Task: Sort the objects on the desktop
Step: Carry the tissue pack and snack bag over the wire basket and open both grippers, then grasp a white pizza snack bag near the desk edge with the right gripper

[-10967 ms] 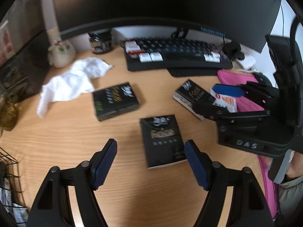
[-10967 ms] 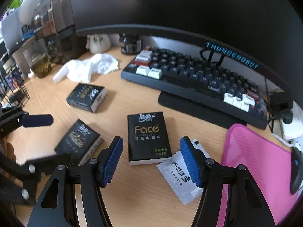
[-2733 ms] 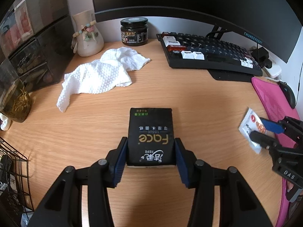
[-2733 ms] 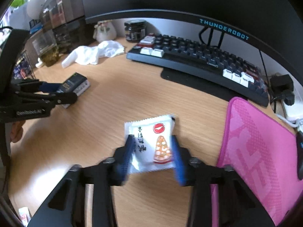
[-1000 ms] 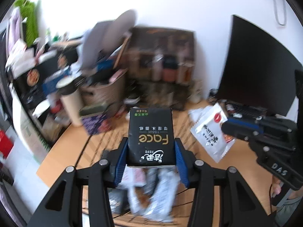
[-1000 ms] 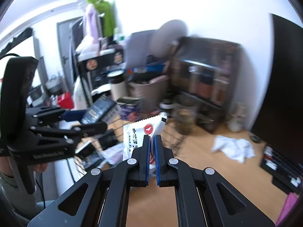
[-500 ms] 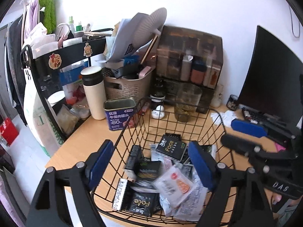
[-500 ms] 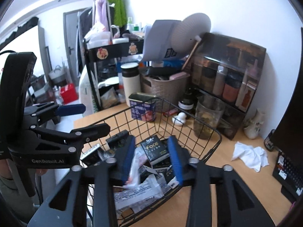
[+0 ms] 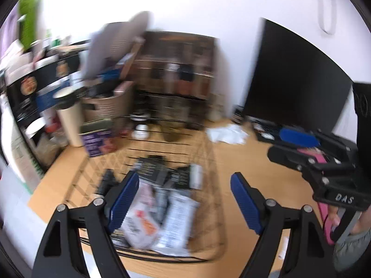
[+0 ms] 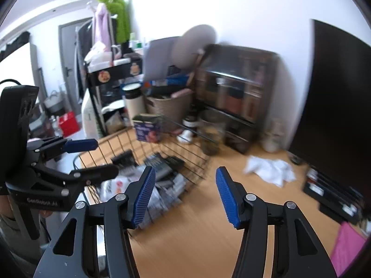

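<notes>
A black wire basket (image 9: 214,162) (image 10: 139,142) stands on the wooden desk. It holds several black tissue packs (image 9: 153,169) (image 10: 160,162) and white snack packets (image 9: 139,222) (image 10: 116,183), all blurred. My left gripper (image 9: 184,185) hovers above the basket's near side, open and empty; it also shows at the left of the right wrist view as the left gripper (image 10: 97,157). My right gripper (image 10: 185,178) is over the basket's right edge and the desk. Its jaws are opening with nothing between them. The right gripper (image 9: 285,146) is also in the left wrist view.
A crumpled white cloth (image 9: 226,133) (image 10: 269,169) lies right of the basket. Beyond are a dark monitor (image 9: 296,81), a keyboard (image 10: 331,194) and a pink mat (image 10: 345,243). A purple tin (image 9: 97,139), a beige bin and a dark drawer cabinet (image 10: 234,92) crowd behind the basket.
The left gripper let go of the black tissue pack and the right of the snack packet; both now lie in the basket. Both views have swung right, and the right jaws stand wider.
</notes>
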Available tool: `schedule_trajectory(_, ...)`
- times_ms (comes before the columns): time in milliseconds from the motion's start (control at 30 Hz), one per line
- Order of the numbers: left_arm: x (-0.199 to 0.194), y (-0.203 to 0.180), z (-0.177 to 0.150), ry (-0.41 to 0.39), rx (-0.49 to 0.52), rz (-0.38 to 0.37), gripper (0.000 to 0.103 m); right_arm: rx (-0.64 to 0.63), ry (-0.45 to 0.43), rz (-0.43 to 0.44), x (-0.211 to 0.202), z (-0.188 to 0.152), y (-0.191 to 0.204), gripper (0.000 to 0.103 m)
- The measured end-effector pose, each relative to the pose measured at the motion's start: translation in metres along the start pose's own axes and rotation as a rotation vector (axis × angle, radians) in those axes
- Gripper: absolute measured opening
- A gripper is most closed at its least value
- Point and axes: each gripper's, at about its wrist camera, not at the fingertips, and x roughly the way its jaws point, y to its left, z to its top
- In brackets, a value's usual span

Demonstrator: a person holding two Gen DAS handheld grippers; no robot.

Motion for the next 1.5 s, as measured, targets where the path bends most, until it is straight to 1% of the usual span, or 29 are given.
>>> schedule_trajectory(67,0.001,-0.026,-0.005,0.022,0.04,-0.059,0.083,0.012,0.005,-0.038,-0.019,-0.014,-0.01,0.054)
schedule_trajectory(167,0.002,-0.053,-0.011,0.045,0.086,-0.105,0.083,0.05,0.012,-0.095,-0.046,-0.04,-0.027,0.054)
schedule_trajectory(333,-0.002,-0.081,-0.025,0.077,0.092,-0.177,0.083,0.175,0.006,-0.182,-0.094,-0.094,-0.053,0.057)
schedule_trajectory(400,-0.005,-0.088,-0.033,0.088,0.09,-0.192,0.083,0.238,0.009,-0.215,-0.11,-0.124,-0.06,0.059)
schedule_trajectory(467,-0.008,-0.094,-0.042,0.099,0.088,-0.21,0.083,0.292,0.034,-0.259,-0.119,-0.144,-0.063,0.06)
schedule_trajectory(500,-0.01,-0.098,-0.046,0.107,0.096,-0.22,0.083,0.292,0.049,-0.269,-0.122,-0.149,-0.061,0.06)
schedule_trajectory(567,-0.015,-0.107,-0.055,0.111,0.118,-0.217,0.083,0.287,0.053,-0.266,-0.13,-0.157,-0.055,0.06)
schedule_trajectory(633,-0.017,-0.112,-0.064,0.109,0.133,-0.198,0.083,0.31,0.04,-0.257,-0.139,-0.171,-0.052,0.062)
schedule_trajectory(667,-0.015,-0.113,-0.068,0.118,0.139,-0.193,0.083,0.317,0.05,-0.26,-0.138,-0.178,-0.05,0.064)
schedule_trajectory(767,-0.001,-0.115,-0.076,0.167,0.133,-0.201,0.083,0.312,0.122,-0.254,-0.121,-0.199,-0.047,0.065)
schedule_trajectory(867,0.011,-0.118,-0.08,0.196,0.136,-0.205,0.083,0.36,0.176,-0.23,-0.106,-0.219,-0.054,0.065)
schedule_trajectory(967,0.029,-0.121,-0.088,0.233,0.143,-0.198,0.083,0.382,0.21,-0.201,-0.092,-0.232,-0.054,0.065)
schedule_trajectory(1067,0.051,-0.125,-0.1,0.296,0.143,-0.197,0.083,0.364,0.233,-0.172,-0.076,-0.236,-0.049,0.065)
schedule_trajectory(1200,0.071,-0.132,-0.117,0.37,0.176,-0.173,0.083,0.364,0.265,-0.167,-0.06,-0.245,-0.047,0.065)
schedule_trajectory(1300,0.078,-0.13,-0.129,0.415,0.171,-0.169,0.083,0.371,0.296,-0.175,-0.049,-0.251,-0.049,0.065)
schedule_trajectory(1400,0.08,-0.123,-0.135,0.435,0.149,-0.169,0.083,0.343,0.296,-0.194,-0.044,-0.249,-0.045,0.065)
schedule_trajectory(1500,0.078,-0.117,-0.136,0.44,0.141,-0.16,0.083,0.343,0.295,-0.19,-0.044,-0.247,-0.042,0.065)
